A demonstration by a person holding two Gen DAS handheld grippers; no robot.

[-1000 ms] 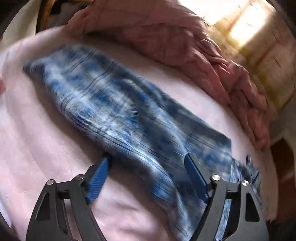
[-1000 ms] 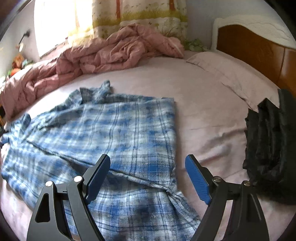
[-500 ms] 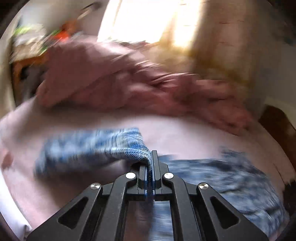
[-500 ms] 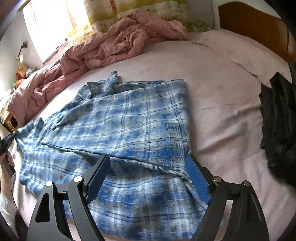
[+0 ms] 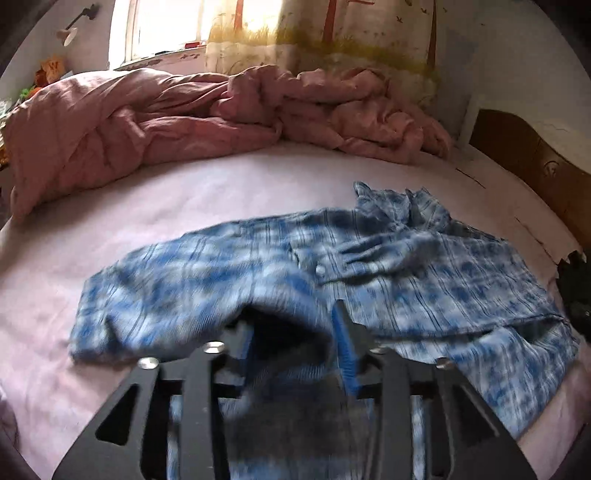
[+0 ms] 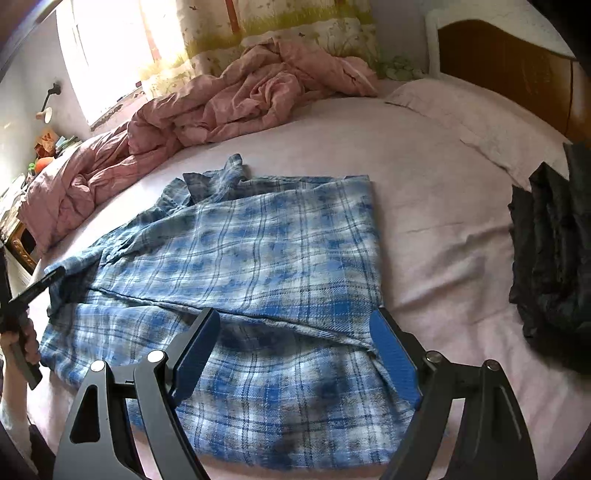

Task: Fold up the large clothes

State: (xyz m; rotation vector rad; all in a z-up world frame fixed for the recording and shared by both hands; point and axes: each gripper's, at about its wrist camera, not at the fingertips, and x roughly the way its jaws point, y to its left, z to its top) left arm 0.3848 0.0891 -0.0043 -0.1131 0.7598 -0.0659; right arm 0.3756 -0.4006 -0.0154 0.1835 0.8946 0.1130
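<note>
Blue plaid shirt (image 6: 266,258) spread on pink bed sheet (image 6: 436,206), mid-bed, right side folded over the body, collar at far end, hem nearest the right camera. Sleeve (image 5: 192,280) bunched at left, draped over and between fingers of left gripper (image 5: 295,332); blurred there, blue pads a little apart with cloth in the gap, cannot tell whether pinching. Right gripper (image 6: 295,350) wide apart, hanging over near hem, pads just above cloth, holding nothing. Left gripper also seen from right camera at far left edge (image 6: 33,291), held in a hand (image 6: 18,343), at sleeve end. Crumpled pink blanket (image 6: 229,99) along far side of bed. Black garment (image 6: 550,258) piled at right edge, apart from shirt. Pillow (image 6: 480,122) and wooden headboard (image 6: 509,62) far right. Patterned curtain (image 5: 332,33) and window (image 5: 166,26) behind.
</note>
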